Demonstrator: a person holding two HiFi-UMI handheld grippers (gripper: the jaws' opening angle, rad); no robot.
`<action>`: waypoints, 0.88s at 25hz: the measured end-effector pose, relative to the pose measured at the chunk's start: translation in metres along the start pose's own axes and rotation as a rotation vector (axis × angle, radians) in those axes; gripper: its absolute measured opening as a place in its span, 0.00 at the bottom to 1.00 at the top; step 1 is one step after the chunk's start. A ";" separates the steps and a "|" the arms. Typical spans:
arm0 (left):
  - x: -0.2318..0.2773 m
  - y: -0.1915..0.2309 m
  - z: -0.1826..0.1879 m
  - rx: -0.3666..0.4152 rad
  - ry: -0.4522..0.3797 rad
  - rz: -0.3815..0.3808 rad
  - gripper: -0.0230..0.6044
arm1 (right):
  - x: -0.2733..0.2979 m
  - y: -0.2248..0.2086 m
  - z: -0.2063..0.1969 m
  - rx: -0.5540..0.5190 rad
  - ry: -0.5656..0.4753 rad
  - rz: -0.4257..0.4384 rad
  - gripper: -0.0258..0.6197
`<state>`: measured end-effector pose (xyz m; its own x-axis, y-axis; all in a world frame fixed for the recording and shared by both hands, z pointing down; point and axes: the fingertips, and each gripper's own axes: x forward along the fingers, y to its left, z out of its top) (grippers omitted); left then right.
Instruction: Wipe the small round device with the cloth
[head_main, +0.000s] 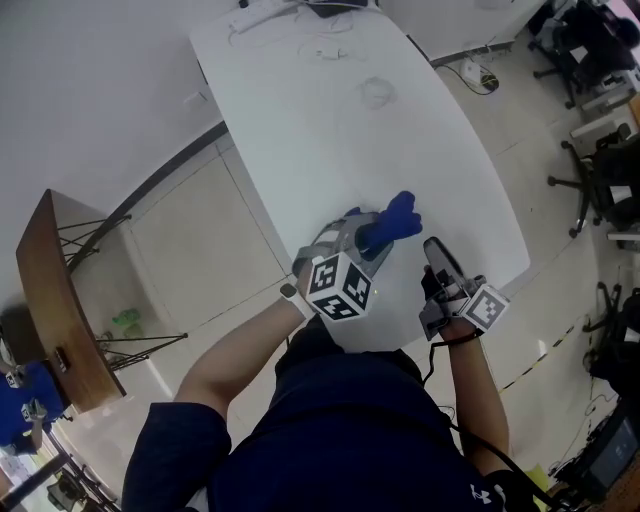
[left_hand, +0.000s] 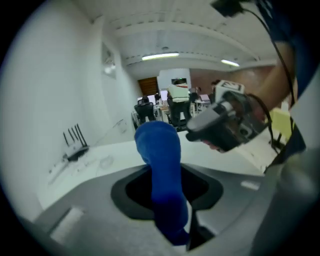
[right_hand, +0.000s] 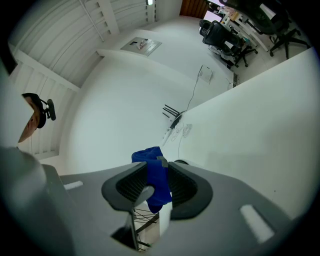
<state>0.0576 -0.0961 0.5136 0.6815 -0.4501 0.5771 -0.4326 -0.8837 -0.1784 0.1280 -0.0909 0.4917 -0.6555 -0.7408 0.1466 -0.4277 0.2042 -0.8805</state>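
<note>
The left gripper's jaws are clamping the lower end of the blue cloth, which is sticking up out of them. The right gripper's jaws are standing narrowly apart with that cloth showing in the gap; whether their pads are pressing it cannot be told. Both grippers are hovering close together over the near end of the white table.

A white bench with rounded corners runs away from the person toward 12 o'clock in the head view. At its 12 o'clock end lies a dark router with upright antennas. Thin white cables lie beside it toward 10 o'clock. A loose cable loop lies at about 1 o'clock from the bench's middle.
</note>
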 end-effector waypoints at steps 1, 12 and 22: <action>0.001 -0.014 -0.001 0.077 -0.007 0.020 0.26 | -0.001 0.000 -0.001 0.000 0.000 -0.004 0.25; -0.008 0.015 -0.010 -0.982 -0.293 -0.138 0.26 | -0.004 -0.007 -0.005 0.040 -0.002 -0.027 0.24; 0.012 0.041 -0.078 -1.578 -0.377 -0.377 0.27 | -0.001 -0.014 -0.011 0.081 0.007 -0.022 0.24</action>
<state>0.0028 -0.1276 0.5754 0.8724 -0.4671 0.1439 -0.1931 -0.0590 0.9794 0.1274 -0.0860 0.5090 -0.6508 -0.7401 0.1694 -0.3906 0.1350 -0.9106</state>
